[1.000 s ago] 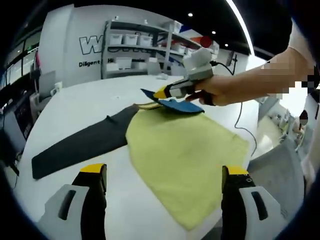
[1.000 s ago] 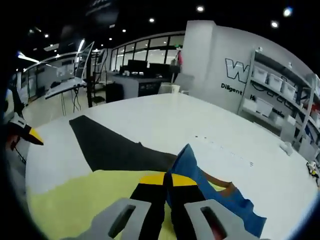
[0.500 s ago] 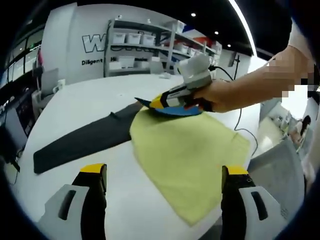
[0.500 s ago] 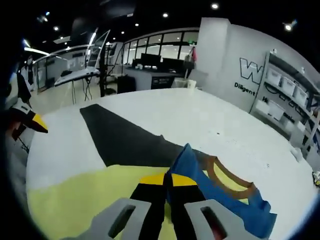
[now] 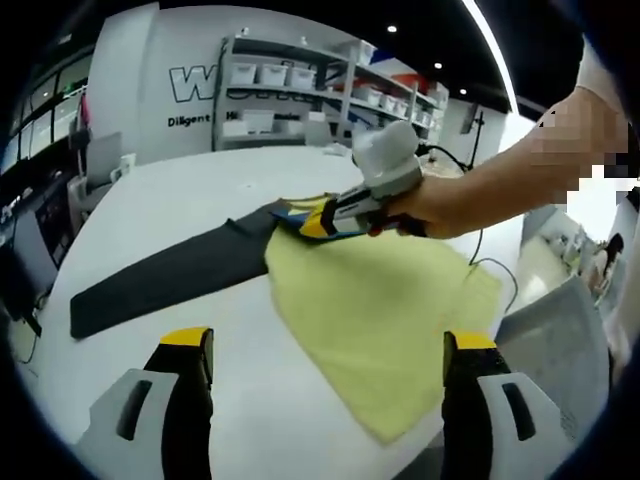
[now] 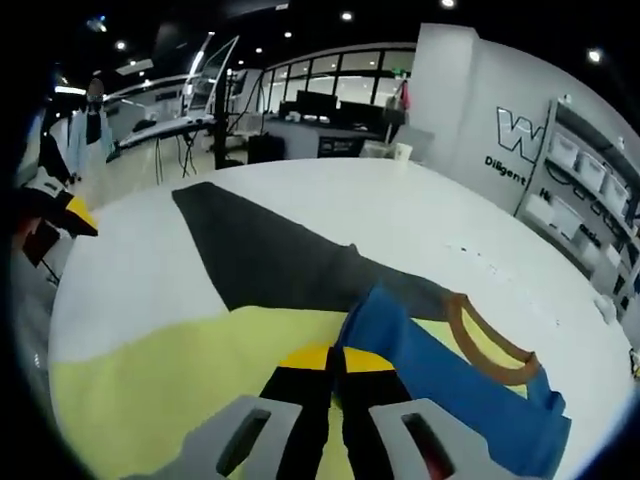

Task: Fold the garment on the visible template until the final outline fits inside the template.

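White table (image 5: pixel 200 190), soft yellow garment (image 5: pixel 370 310), dark template (image 5: pixel 170 275)

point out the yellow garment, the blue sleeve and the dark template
yellow fabric garment (image 5: pixel 380 310), left gripper view, flat middle
blue fabric sleeve (image 6: pixel 450 385), right gripper view, mid-fold
dark flat template (image 6: pixel 265 265), right gripper view, bare middle

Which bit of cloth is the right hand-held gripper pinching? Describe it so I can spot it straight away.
Start at the white table and find the yellow garment beside the dark template. At the garment's edge, the right hand-held gripper is shut on the blue sleeve. It is the only blue cloth, next to the brown collar.
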A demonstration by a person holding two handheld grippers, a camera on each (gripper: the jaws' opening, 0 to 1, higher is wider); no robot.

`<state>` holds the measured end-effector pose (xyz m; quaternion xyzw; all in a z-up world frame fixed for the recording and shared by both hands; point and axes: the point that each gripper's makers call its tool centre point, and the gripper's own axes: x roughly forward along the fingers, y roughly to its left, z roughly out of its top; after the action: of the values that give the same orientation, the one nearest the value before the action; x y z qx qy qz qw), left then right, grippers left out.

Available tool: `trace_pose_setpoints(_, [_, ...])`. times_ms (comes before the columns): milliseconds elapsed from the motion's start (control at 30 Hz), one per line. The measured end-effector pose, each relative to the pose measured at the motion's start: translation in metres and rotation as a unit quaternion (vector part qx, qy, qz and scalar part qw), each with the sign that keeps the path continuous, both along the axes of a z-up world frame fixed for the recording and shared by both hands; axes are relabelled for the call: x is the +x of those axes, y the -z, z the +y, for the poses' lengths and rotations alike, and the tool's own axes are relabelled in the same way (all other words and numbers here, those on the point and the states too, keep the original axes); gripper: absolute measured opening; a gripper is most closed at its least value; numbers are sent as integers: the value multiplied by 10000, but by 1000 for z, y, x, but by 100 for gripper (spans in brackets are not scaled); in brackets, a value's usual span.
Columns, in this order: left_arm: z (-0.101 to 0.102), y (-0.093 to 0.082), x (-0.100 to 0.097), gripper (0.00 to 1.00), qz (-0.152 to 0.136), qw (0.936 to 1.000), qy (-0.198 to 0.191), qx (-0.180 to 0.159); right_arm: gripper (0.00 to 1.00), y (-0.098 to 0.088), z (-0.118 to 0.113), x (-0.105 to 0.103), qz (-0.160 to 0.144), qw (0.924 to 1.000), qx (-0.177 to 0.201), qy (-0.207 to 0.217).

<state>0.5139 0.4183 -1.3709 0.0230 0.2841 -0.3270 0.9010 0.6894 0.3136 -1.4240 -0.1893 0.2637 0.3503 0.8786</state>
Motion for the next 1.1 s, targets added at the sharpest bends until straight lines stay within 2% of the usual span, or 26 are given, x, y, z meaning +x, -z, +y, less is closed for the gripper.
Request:
trace_pose_setpoints(67, [0, 0, 0, 98, 2, 10000, -10, -6, 0, 2, 1, 0, 8, 10000, -39, -52])
trace_pose_setpoints(233, [-1, 0, 2, 97, 9, 10000, -8, 9, 0, 1, 9, -7, 157, 9996, 132, -186])
trace_pose_setpoints(333, [-1, 1, 5, 97, 18, 10000, -27, 9, 8, -2, 13, -13, 210, 9990, 278, -275])
trace_pose_setpoints(467, [3, 4, 11, 97, 43, 10000, -81, 15, 9, -4, 12, -22, 267, 9983, 360, -371])
trace_pose_setpoints(533, [6, 4, 15, 97, 54, 9999, -112, 9, 10, -8, 23, -34, 336, 9950, 634, -701])
trace_pose_setpoints(600, [10, 4, 20, 96, 57, 9999, -160, 7, 10, -6, 21, -40, 307, 9954, 422, -807])
trace_pose_setpoints(667, [16, 6, 26, 96, 70, 9997, -215, 30, 11, -11, 22, -43, 356, 9943, 622, -783])
trace_pose_setpoints(767, [27, 7, 38, 96, 77, 9993, -353, 27, 8, -18, 18, -47, 322, 9940, 689, -787])
trace_pose_setpoints(900, [46, 11, 57, 96, 113, 9983, -564, 46, 11, -22, 8, -50, 278, 9939, 715, -789])
trace_pose_setpoints(1033, [71, 15, 79, 95, 245, 9937, -1085, -133, 13, -24, -5, -52, 245, 9944, 727, -724])
trace_pose_setpoints(1100, [84, 16, 89, 93, 216, 9915, -1275, -162, 15, -26, -13, -53, 209, 9947, 725, -692])
